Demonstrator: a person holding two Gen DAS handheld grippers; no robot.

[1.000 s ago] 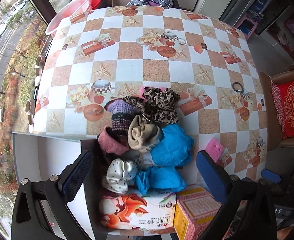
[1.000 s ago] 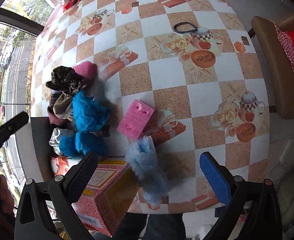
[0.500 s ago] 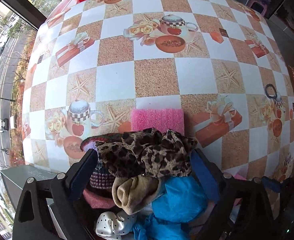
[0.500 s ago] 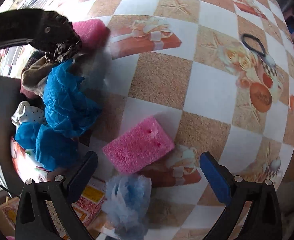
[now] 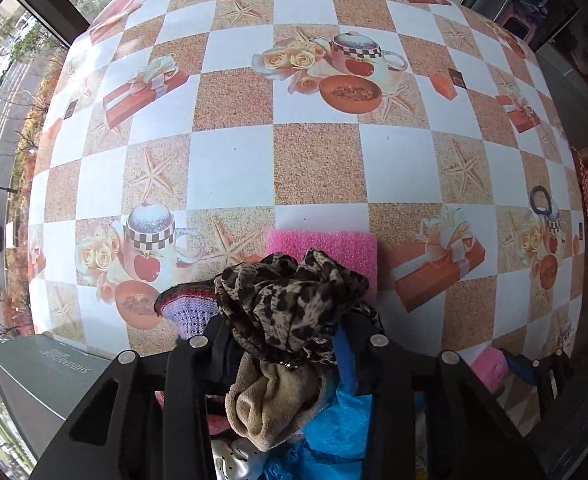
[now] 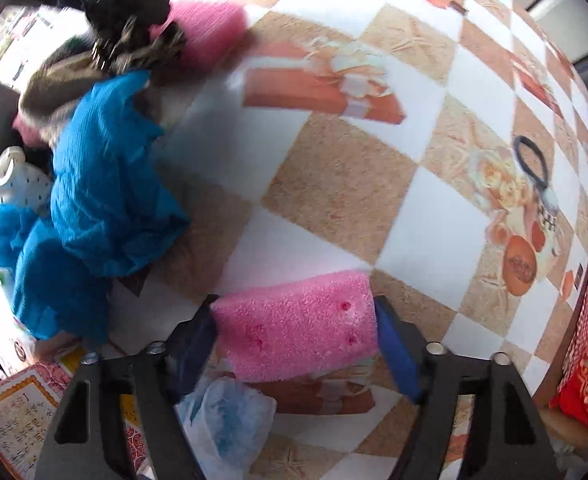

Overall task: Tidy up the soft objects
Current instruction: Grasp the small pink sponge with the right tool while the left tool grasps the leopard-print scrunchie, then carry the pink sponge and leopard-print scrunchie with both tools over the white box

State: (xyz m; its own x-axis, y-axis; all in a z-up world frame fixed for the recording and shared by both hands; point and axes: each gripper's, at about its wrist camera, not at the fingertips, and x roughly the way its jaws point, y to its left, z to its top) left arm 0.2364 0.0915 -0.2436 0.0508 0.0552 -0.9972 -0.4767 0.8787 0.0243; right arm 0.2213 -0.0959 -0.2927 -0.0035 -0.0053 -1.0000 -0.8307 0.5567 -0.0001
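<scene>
Moved since the earlier frames: both grippers have dropped from high above the checkered tablecloth (image 5: 314, 160) to the things themselves, and their wide jaws have come in.

Left gripper (image 5: 285, 336): closing, jaws nearly together, with the crumpled leopard-print fabric scarf (image 5: 289, 300) bunched between them at the lower centre of its view; the pads are hidden by the cloth, so a firm pinch is likely, not certain.

Scarf's place: on top of the heap, over a beige knitted sock (image 5: 273, 404), with a purple knitted cap (image 5: 189, 312) to its left and a pink foam block (image 5: 326, 240) just behind it.

Right gripper (image 6: 294, 344): closing too, stopped wider, its blue pads touching the two short ends of a pink rectangular foam sponge (image 6: 298, 336) at the bottom centre of its view.

Why so held: across the length the sponge gives two flat faces to squeeze (soft foam yields, so the jaws may need to close further).

Heap: crinkled blue plastic bags (image 6: 105, 184) lie at the left of the right view, a pale blue bag (image 6: 229, 420) just below the sponge.

Elsewhere: a black hair tie (image 6: 530, 160) lies well apart at the right.

Step, as I judge it: grasping one soft item per hand, lifting not begun.
</scene>
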